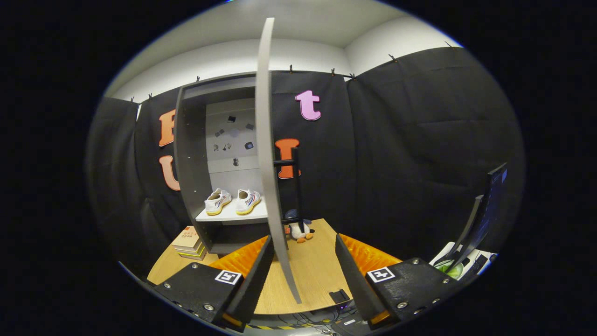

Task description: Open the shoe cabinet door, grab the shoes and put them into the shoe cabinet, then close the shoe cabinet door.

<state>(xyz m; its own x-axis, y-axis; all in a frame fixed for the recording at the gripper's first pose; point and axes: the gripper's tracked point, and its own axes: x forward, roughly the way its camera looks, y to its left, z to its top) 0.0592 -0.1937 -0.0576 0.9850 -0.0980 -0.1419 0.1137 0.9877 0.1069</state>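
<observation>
A grey shoe cabinet (189, 158) stands on the wooden table (312, 275) against the booth wall. Its door (266, 140) is swung wide open, edge-on toward me, with a dark bar handle (295, 186) on its right face. A pair of white shoes (232, 201) with yellow soles sits side by side on the cabinet's lower shelf (233, 216). My gripper (303, 275) is open and holds nothing. The door's lower edge hangs between my fingers, nearer the left one, touching neither.
A small penguin toy (298, 229) stands on the table behind the door, under the handle. A stack of books (189, 242) lies left of the cabinet. A dark monitor (485, 214) and green-and-white items stand off the table to the right. Cables lie below the table's front edge.
</observation>
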